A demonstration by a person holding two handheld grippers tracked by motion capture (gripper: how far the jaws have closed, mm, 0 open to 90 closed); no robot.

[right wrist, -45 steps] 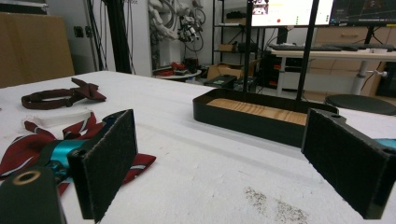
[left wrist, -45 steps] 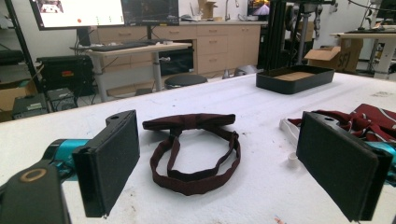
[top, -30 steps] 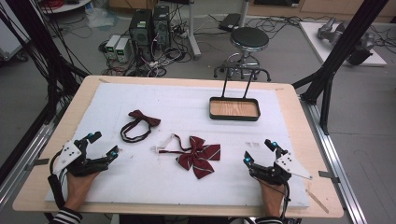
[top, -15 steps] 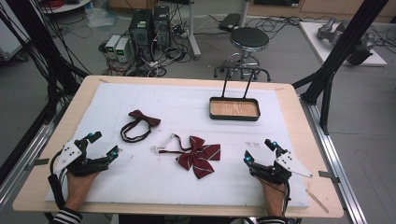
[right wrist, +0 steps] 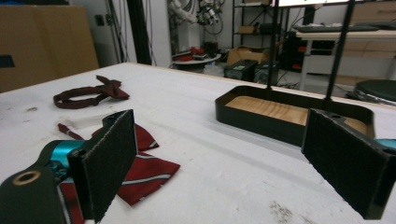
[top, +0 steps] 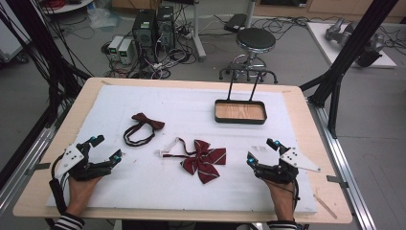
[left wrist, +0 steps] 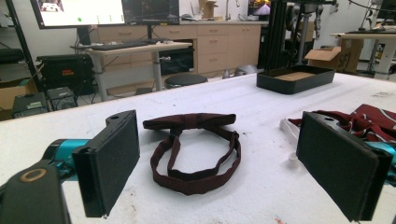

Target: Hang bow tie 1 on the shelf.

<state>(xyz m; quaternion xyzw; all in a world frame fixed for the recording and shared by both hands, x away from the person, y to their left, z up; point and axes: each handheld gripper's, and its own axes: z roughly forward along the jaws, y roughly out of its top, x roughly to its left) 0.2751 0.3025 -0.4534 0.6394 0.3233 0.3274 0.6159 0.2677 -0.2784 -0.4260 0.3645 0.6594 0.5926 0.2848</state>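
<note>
The left gripper (top: 104,149) rests at the near left edge of the counter (top: 191,96), fingers (left wrist: 109,165) spread wide and empty, in the same place and pose as in the earlier frames. Just ahead of it lies the plain dark bow tie (top: 142,127), its strap looped toward the gripper; in the left gripper view this bow tie (left wrist: 194,149) sits squarely between the open fingers but apart from them. Near the middle lies the striped bow tie (top: 203,158) with its white strap end, untouched. Farther back stands the black tray (top: 239,111) with a wooden floor, empty. The right gripper (top: 262,152) rests at the near right, fingers (right wrist: 107,158) wide, holding nothing. Nothing has shifted since the earlier frames; judged from this, no pick has begun, and both bow ties are yet to be handled.
</note>
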